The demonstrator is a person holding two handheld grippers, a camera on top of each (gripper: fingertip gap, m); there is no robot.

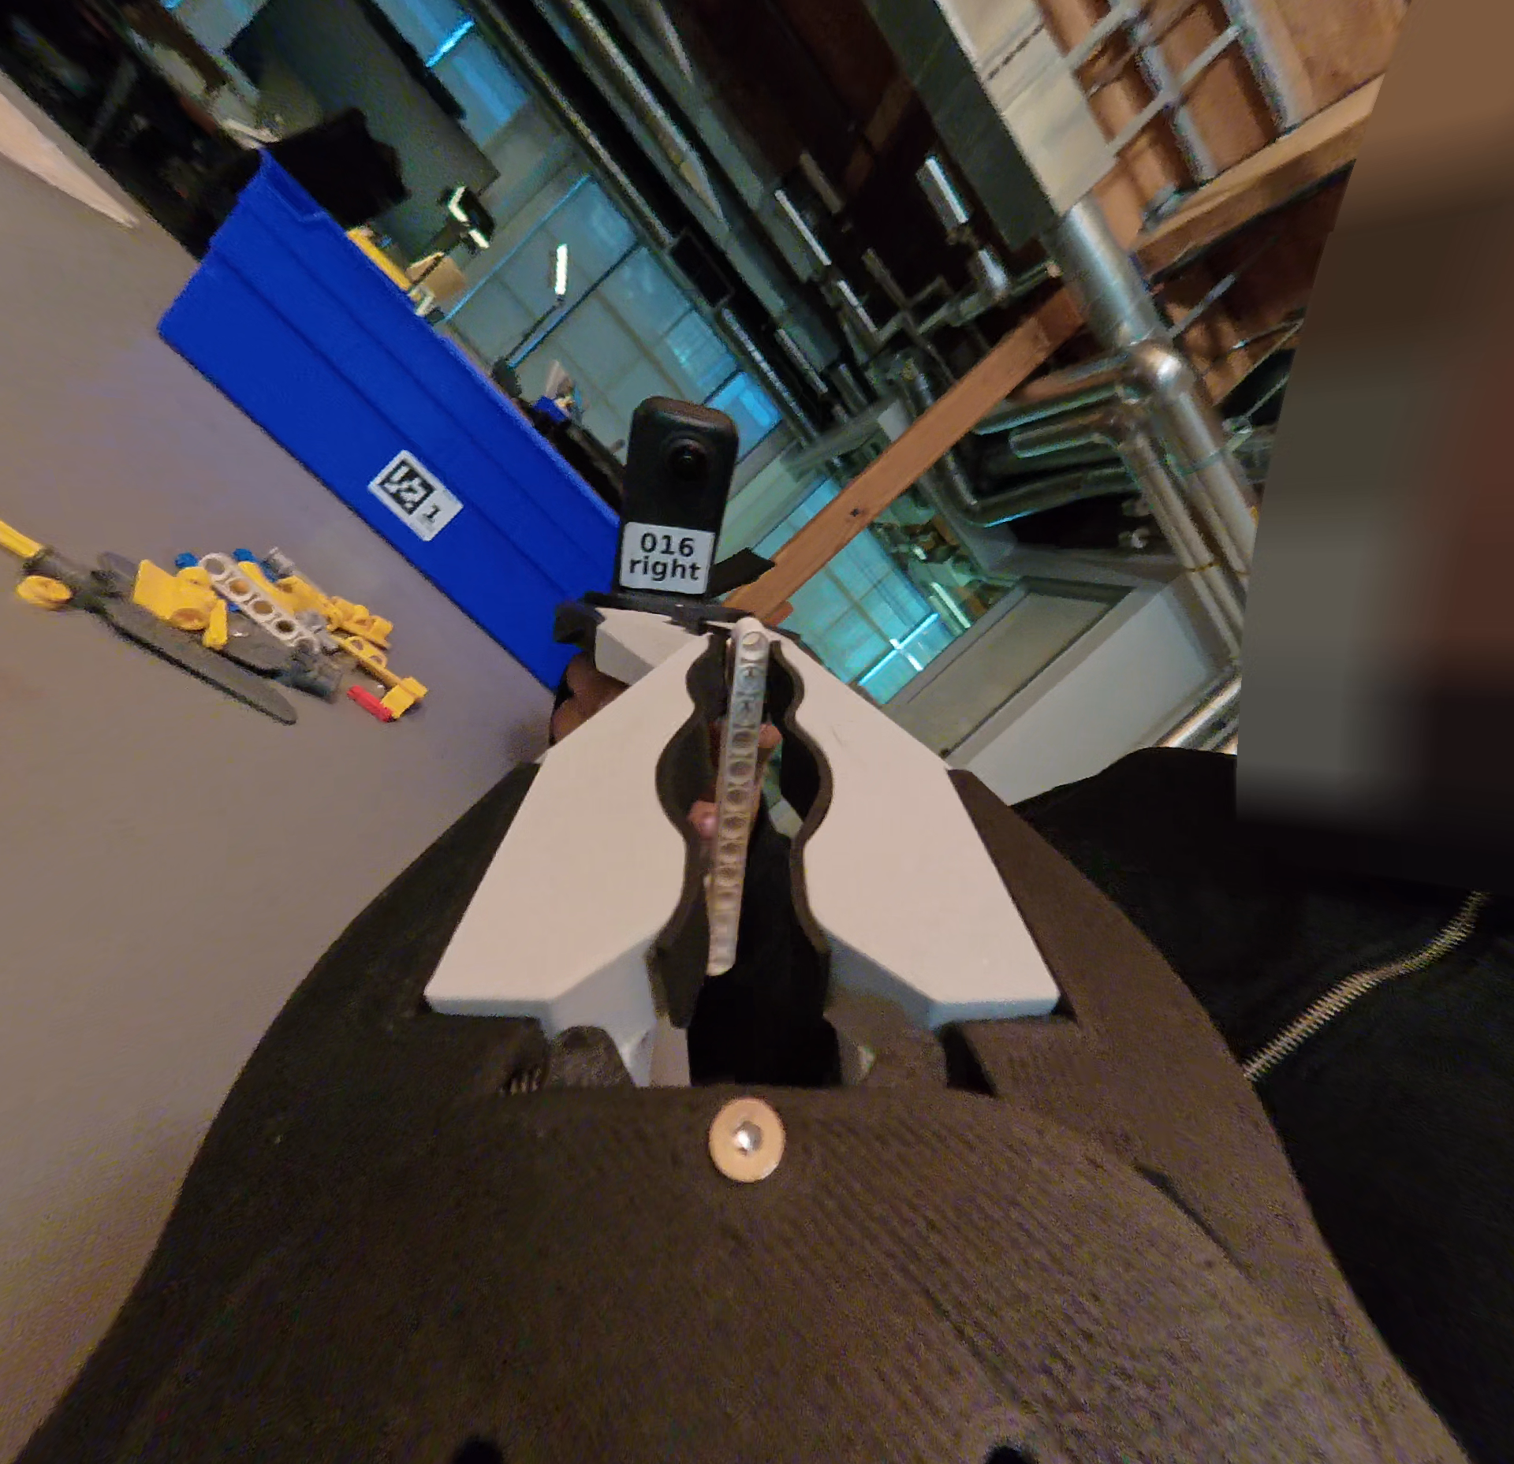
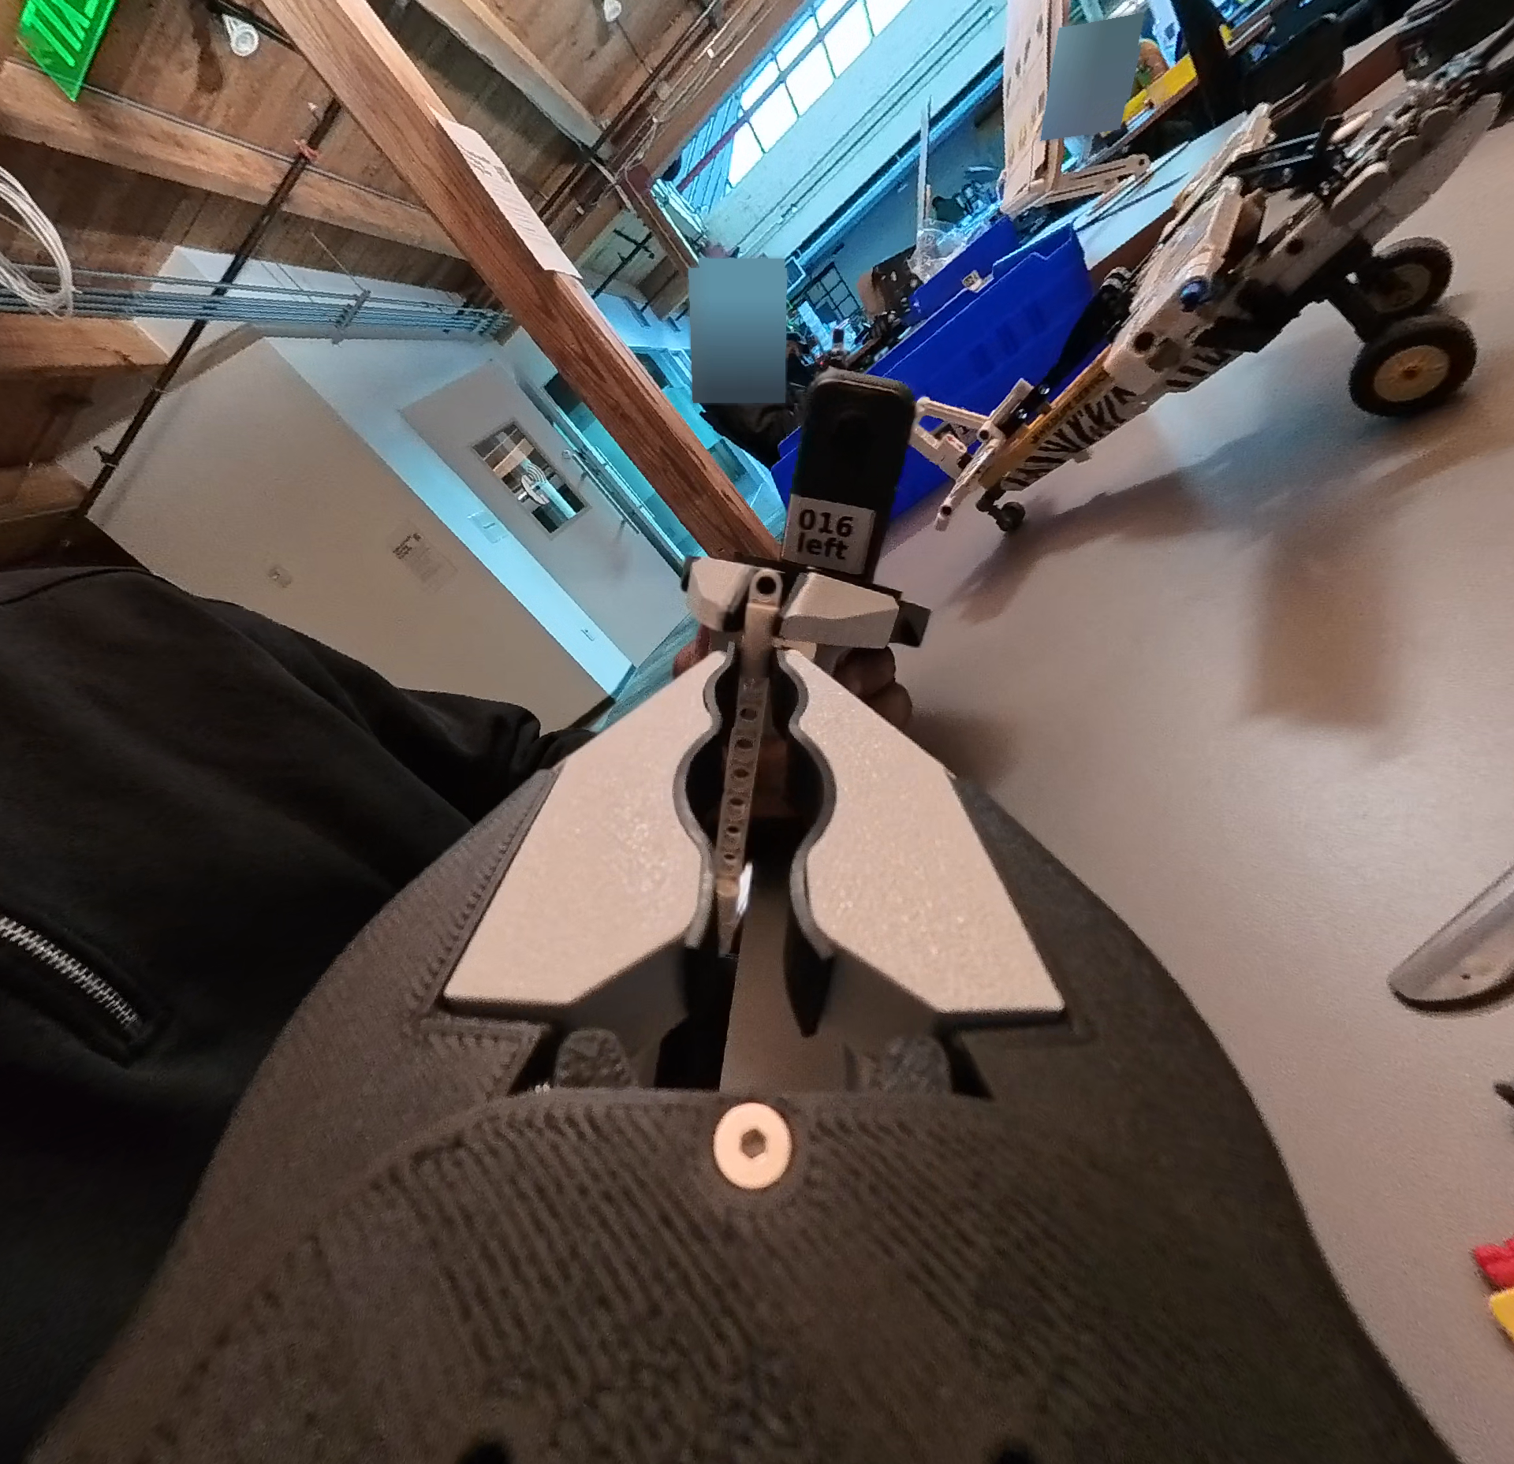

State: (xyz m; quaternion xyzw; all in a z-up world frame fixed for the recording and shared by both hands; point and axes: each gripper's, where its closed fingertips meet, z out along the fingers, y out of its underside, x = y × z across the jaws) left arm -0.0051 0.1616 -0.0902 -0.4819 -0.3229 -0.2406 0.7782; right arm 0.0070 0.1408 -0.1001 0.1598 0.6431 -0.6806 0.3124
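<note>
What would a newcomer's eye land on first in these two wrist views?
First, the long pale grey beam with holes, pinched at the centre of both views: the left gripper and the right gripper face each other, each with its jaws closed on one end. Next, the loose heap of yellow and grey building parts on the grey table beside a blue bin, and the wheeled model vehicle farther off.

A workshop or maker lab: exposed timber beams and metal pipes overhead, and a grey worktable bearing blue storage bins, scattered plastic construction pieces and a half-built wheeled model.
</note>
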